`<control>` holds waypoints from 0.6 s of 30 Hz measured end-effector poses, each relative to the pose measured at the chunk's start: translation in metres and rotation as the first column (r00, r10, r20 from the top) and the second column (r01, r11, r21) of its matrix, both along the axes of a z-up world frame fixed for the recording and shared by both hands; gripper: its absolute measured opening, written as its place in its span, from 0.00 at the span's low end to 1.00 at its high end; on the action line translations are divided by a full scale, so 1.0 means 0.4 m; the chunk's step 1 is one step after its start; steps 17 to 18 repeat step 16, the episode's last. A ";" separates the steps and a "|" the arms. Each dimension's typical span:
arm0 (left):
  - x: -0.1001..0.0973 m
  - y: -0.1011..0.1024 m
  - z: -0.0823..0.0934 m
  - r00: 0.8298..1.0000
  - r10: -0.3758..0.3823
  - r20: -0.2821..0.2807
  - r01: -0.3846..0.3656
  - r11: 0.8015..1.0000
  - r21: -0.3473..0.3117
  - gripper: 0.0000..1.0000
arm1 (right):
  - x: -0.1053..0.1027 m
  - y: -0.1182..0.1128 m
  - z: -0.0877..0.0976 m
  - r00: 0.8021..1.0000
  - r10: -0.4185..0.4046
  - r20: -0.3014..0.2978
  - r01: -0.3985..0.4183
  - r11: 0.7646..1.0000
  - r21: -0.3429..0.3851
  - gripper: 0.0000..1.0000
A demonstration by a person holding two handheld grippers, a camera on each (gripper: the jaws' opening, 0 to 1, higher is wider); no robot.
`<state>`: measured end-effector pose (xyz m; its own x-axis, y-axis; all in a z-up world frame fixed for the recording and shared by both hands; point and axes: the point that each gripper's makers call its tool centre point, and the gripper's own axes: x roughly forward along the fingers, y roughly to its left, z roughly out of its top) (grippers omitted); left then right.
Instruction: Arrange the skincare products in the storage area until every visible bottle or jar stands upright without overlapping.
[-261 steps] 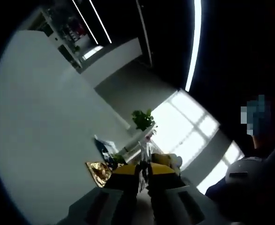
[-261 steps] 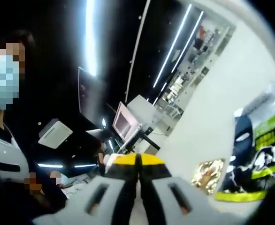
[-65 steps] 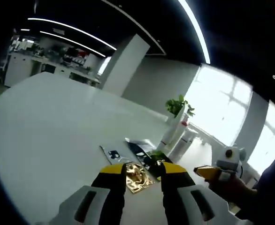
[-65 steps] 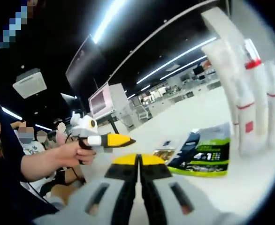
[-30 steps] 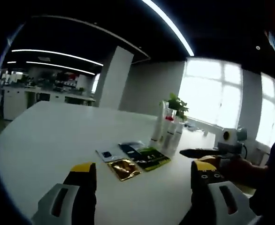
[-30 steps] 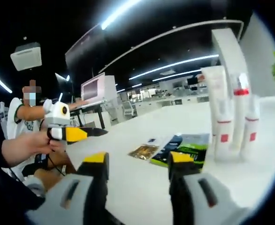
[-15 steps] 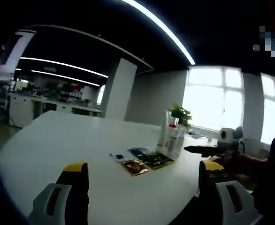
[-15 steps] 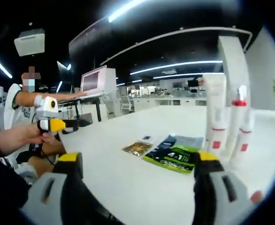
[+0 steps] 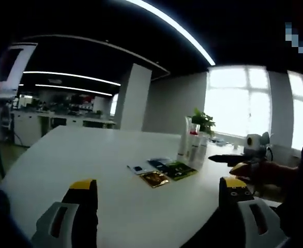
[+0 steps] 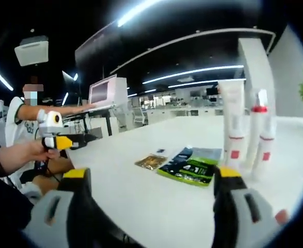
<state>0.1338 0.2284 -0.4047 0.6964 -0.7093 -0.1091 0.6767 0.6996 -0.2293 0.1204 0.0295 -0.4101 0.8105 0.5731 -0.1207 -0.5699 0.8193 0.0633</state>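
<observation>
Three white plastic skincare tubes with red bands (image 10: 244,132), upright, clustered close together on white bench (image 10: 141,196); flat sachets (image 10: 190,166) lying just beside.

"4:1" is read on the green and black sachet (image 10: 189,168); the red labels on the white bottles (image 10: 233,133) cannot be read

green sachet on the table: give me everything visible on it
The green sachet is a flat, glossy pouch, bright green with a dark panel and white print too small to read. It lies flat on the white table, beside a gold sachet and close to the upright white tubes. Neither gripper touches it; both stand open and apart.
</observation>
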 end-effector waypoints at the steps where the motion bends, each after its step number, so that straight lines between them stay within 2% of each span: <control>1: 0.000 0.000 0.000 1.000 0.001 -0.001 -0.001 1.000 -0.003 1.00 | 0.000 0.000 -0.002 1.000 -0.002 -0.004 0.002 1.000 0.000 1.00; 18: -0.006 0.003 -0.006 1.000 -0.002 -0.025 0.002 1.000 -0.022 1.00 | -0.001 0.013 -0.010 1.000 0.005 -0.016 -0.006 1.000 -0.007 1.00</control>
